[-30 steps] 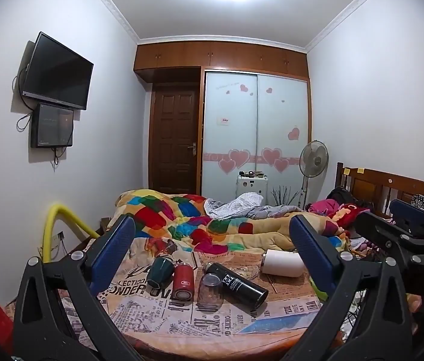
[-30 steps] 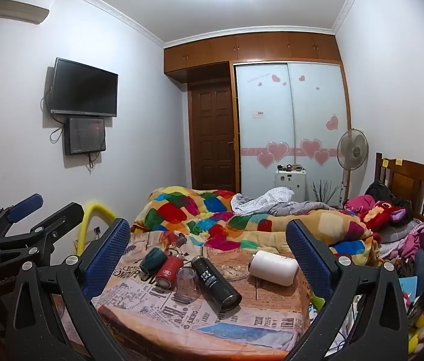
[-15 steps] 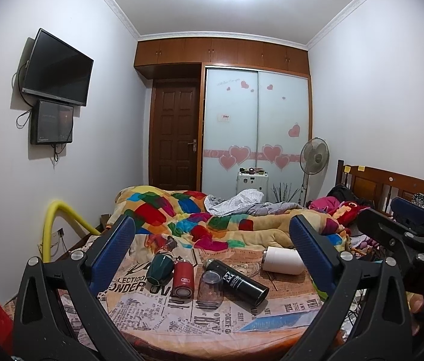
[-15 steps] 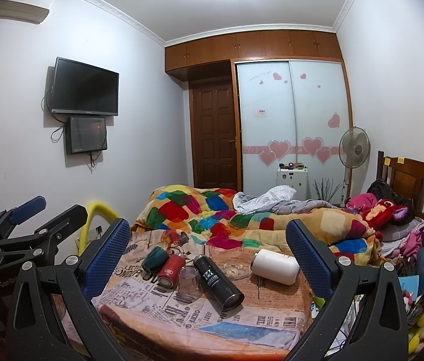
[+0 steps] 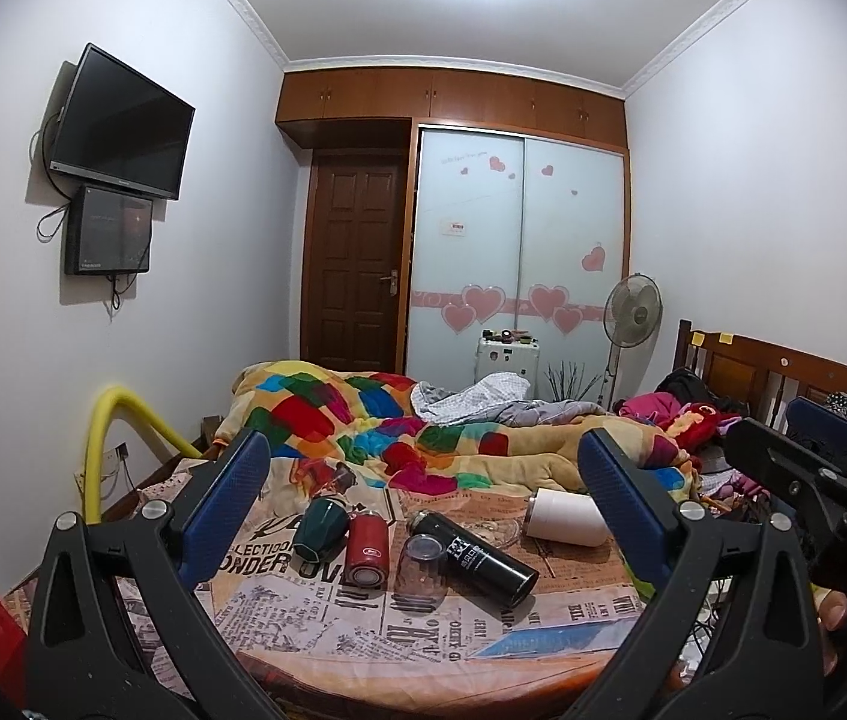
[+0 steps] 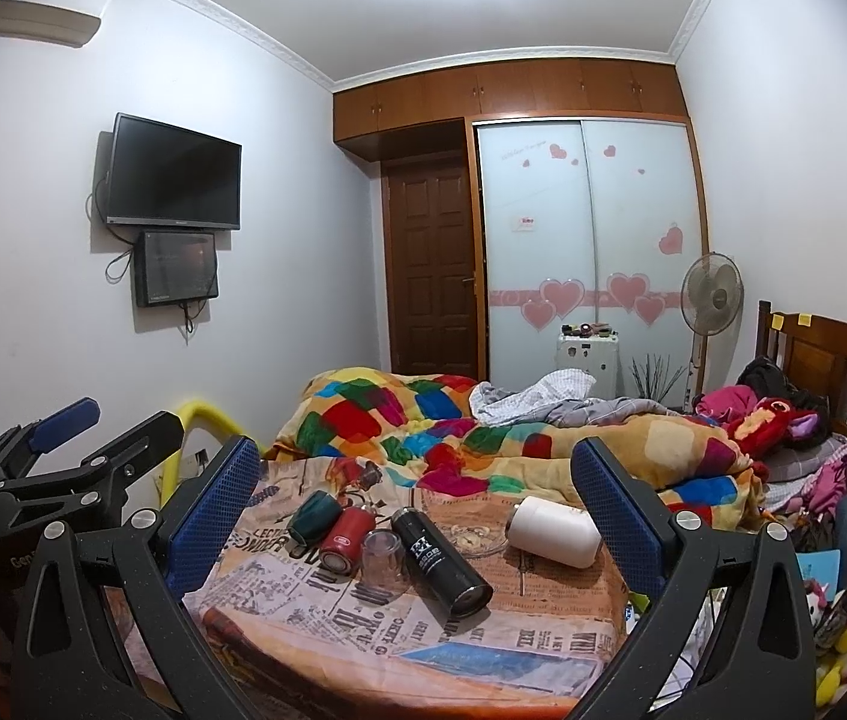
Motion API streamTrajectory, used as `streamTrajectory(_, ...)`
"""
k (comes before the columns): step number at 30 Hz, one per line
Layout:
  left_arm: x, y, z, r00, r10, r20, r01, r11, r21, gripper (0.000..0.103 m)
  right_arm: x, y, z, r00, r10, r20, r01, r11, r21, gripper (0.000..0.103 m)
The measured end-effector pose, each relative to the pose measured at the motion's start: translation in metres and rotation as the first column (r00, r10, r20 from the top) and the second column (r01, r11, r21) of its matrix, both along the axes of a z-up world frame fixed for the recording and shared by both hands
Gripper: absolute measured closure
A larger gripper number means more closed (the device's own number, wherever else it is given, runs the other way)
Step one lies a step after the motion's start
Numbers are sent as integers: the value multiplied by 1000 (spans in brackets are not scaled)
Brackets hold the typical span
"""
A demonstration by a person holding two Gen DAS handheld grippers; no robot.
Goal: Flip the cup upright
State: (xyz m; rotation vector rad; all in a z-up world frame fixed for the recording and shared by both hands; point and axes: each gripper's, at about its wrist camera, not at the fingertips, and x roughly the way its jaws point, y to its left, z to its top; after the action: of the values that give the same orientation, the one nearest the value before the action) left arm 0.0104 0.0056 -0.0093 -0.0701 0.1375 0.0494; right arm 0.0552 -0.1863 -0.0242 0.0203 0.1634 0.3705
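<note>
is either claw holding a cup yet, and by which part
Nothing is held: the left claw and right claw are both open and empty, short of the clear cup.

Table (image 5: 399, 654) near, bed (image 5: 483, 444) just behind it. On table, left to right: mug (image 5: 314, 527) on its side, can (image 5: 367, 549) touching beside it, glass cup (image 5: 421, 564) inverted, long bottle (image 5: 474, 555) lying against cup's right, tumbler (image 5: 567, 519) on its side, far right. Glass dish (image 6: 471, 539) between bottle and tumbler.
</note>
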Motion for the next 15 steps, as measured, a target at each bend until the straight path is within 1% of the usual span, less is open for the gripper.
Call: streamTrajectory(15, -5, -3, 1, 1000, 1, 11, -1, 1000, 1, 0, 0, 2, -3, 1000, -1, -7, 1, 1000, -11, 0)
